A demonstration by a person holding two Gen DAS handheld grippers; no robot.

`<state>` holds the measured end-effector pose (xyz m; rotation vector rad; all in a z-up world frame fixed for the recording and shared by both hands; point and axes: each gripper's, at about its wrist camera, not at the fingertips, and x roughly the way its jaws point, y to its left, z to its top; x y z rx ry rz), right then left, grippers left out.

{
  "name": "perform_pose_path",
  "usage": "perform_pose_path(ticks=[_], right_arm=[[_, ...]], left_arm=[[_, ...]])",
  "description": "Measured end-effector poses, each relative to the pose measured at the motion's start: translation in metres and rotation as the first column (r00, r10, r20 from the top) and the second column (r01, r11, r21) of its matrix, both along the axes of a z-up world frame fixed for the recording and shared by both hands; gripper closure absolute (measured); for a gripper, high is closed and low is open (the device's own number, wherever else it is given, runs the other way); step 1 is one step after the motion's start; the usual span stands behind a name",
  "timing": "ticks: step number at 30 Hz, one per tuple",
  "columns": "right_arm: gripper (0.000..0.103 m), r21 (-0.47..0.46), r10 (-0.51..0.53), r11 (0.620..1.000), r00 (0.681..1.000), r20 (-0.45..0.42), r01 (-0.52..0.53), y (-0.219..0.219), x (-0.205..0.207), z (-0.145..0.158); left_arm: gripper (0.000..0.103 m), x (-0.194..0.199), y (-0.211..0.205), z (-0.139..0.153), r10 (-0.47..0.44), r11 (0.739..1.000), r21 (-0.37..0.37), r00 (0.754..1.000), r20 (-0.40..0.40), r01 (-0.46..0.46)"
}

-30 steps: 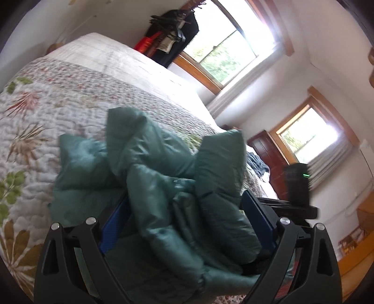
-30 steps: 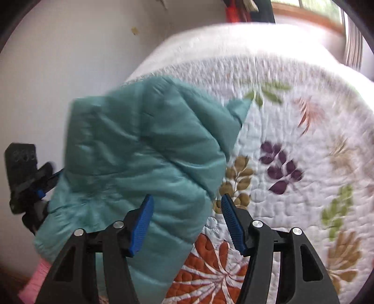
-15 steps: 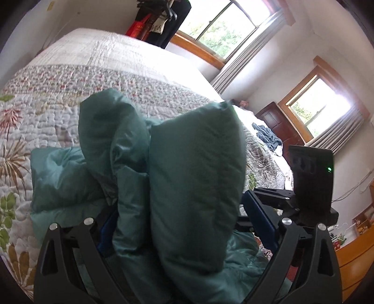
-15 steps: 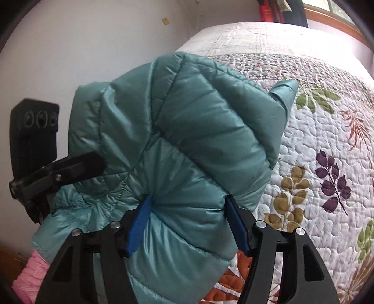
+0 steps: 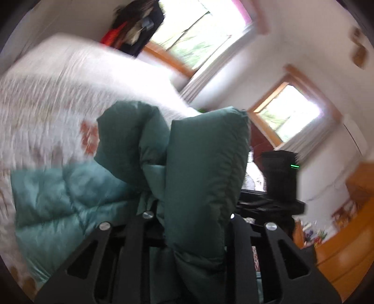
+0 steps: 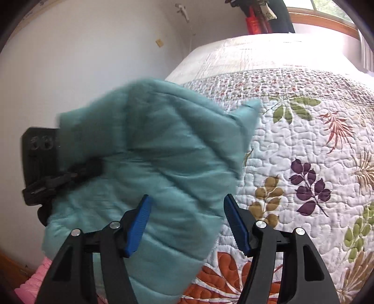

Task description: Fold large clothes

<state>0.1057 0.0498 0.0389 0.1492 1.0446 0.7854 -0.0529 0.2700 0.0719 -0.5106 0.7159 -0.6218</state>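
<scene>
- Broadly, the bed (image 6: pixel 303 121) fills most of both views, covered by a quilt (image 6: pixel 315 163) stitched with leaves and flowers; the left wrist view is badly smeared, so its pattern only reads in the right wrist view.
- Over the near part of the bed is the jacket (image 6: pixel 163 163), a teal padded one sewn in puffy bands. Most of it is lifted off the quilt and bunched between the two tools, and a paler part (image 5: pixel 58 194) seems to trail toward the quilt at the left of the left wrist view.
- Judging by how it bulges and droops, the jacket is light, soft and springy, with a slick shell that will likely slide and puff back open after a crease. Seams, hem or cuff look like the surest places to pinch; a hold on the middle of a puffy band would probably slip.
- Left gripper (image 5: pixel 187 217): its jaws are drawn close and pinch a thick upright wad of the jacket, which stands up between them.
- Right gripper (image 6: pixel 187 219): its blue pads (image 6: pixel 138 224) stand spread, with jacket between them; whether either pad presses the fabric I cannot tell.
- Small things: two windows (image 5: pixel 289 117) on the far walls and dark clothes hanging (image 6: pixel 261 14) beyond the head of the bed.
</scene>
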Motion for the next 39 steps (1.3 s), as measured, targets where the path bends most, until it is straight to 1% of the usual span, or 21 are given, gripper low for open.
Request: perform_pose_path(ticks=[2,4,6,7,10,12,14,15,17,19,20,21,22,24,26,29,31,34,36,38,39], right_arm=[[0.038,0.008,-0.004,1.000,1.000,0.006,0.004,-0.002,-0.001,0.001],[0.038,0.006,0.001,1.000,1.000,0.010,-0.001,-0.002,-0.003,0.002],[0.038,0.001,0.012,1.000,1.000,0.019,-0.012,0.002,-0.008,0.004],[0.038,-0.007,0.021,1.000,0.999,0.029,-0.021,0.004,-0.010,0.005],[0.038,-0.020,0.052,0.998,0.998,0.046,-0.051,0.013,-0.018,0.011],[0.038,-0.026,0.078,0.997,0.996,0.053,-0.076,0.023,-0.027,0.017],[0.038,-0.031,0.115,0.993,0.992,0.059,-0.114,0.035,-0.037,0.022],[0.038,-0.030,0.137,0.990,0.989,0.060,-0.136,0.042,-0.043,0.024],[0.038,-0.029,0.201,0.980,0.978,0.059,-0.199,0.059,-0.057,0.029],[0.037,-0.044,0.271,0.962,0.961,0.053,-0.269,0.080,-0.073,0.030],[0.037,-0.059,0.295,0.955,0.954,0.049,-0.292,0.088,-0.079,0.029],[0.036,-0.080,0.311,0.948,0.950,0.042,-0.307,0.096,-0.084,0.027],[0.033,-0.123,0.316,0.943,0.948,0.042,-0.309,0.105,-0.091,0.023],[0.031,-0.199,0.318,0.932,0.947,0.051,-0.303,0.116,-0.101,0.016],[0.030,-0.229,0.319,0.926,0.947,0.043,-0.301,0.121,-0.112,0.013],[0.029,-0.269,0.314,0.918,0.948,0.049,-0.291,0.126,-0.119,-0.005],[0.029,-0.301,0.306,0.913,0.950,0.060,-0.275,0.129,-0.126,-0.013],[0.030,-0.308,0.299,0.913,0.953,0.055,-0.269,0.129,-0.128,-0.007],[0.034,-0.298,0.288,0.918,0.956,0.048,-0.262,0.128,-0.131,0.008],[0.035,-0.278,0.278,0.929,0.957,0.085,-0.245,0.124,-0.133,0.026],[0.035,-0.267,0.278,0.934,0.953,0.118,-0.239,0.124,-0.137,0.038]], left_arm=[[0.084,-0.014,0.006,0.015,-0.020,1.000,-0.011,0.998,0.065,0.021],[0.084,-0.026,0.017,0.020,-0.020,0.999,-0.039,0.994,0.103,0.024],[0.084,-0.037,0.032,0.018,0.008,0.998,-0.069,0.993,0.121,0.000],[0.084,-0.042,0.042,0.012,0.027,0.995,-0.098,0.992,0.121,-0.015],[0.083,-0.061,0.072,-0.012,0.104,0.983,-0.160,0.991,0.083,-0.090],[0.082,-0.070,0.093,-0.034,0.161,0.971,-0.184,0.987,0.030,-0.153],[0.080,-0.075,0.111,-0.056,0.191,0.961,-0.197,0.981,-0.033,-0.194],[0.079,-0.078,0.123,-0.071,0.206,0.948,-0.231,0.976,-0.076,-0.218],[0.076,-0.079,0.138,-0.088,0.214,0.938,-0.252,0.969,-0.121,-0.238],[0.070,-0.073,0.144,-0.095,0.221,0.937,-0.246,0.966,-0.136,-0.249],[0.068,-0.069,0.144,-0.097,0.214,0.941,-0.235,0.966,-0.144,-0.244],[0.064,-0.064,0.147,-0.098,0.208,0.944,-0.227,0.967,-0.147,-0.238],[0.059,-0.062,0.147,-0.100,0.203,0.948,-0.217,0.967,-0.151,-0.233],[0.055,-0.057,0.145,-0.108,0.189,0.954,-0.204,0.968,-0.164,-0.221],[0.052,-0.058,0.147,-0.114,0.172,0.955,-0.211,0.969,-0.175,-0.208],[0.047,-0.051,0.151,-0.122,0.143,0.956,-0.227,0.972,-0.188,-0.185],[0.045,-0.048,0.150,-0.122,0.137,0.959,-0.219,0.972,-0.193,-0.178],[0.044,-0.051,0.152,-0.115,0.157,0.961,-0.191,0.963,-0.217,-0.200],[0.044,-0.052,0.158,-0.104,0.184,0.961,-0.167,0.959,-0.216,-0.222],[0.043,-0.058,0.165,-0.089,0.221,0.960,-0.135,0.959,-0.179,-0.246],[0.043,-0.061,0.169,-0.078,0.246,0.959,-0.108,0.958,-0.146,-0.262]])
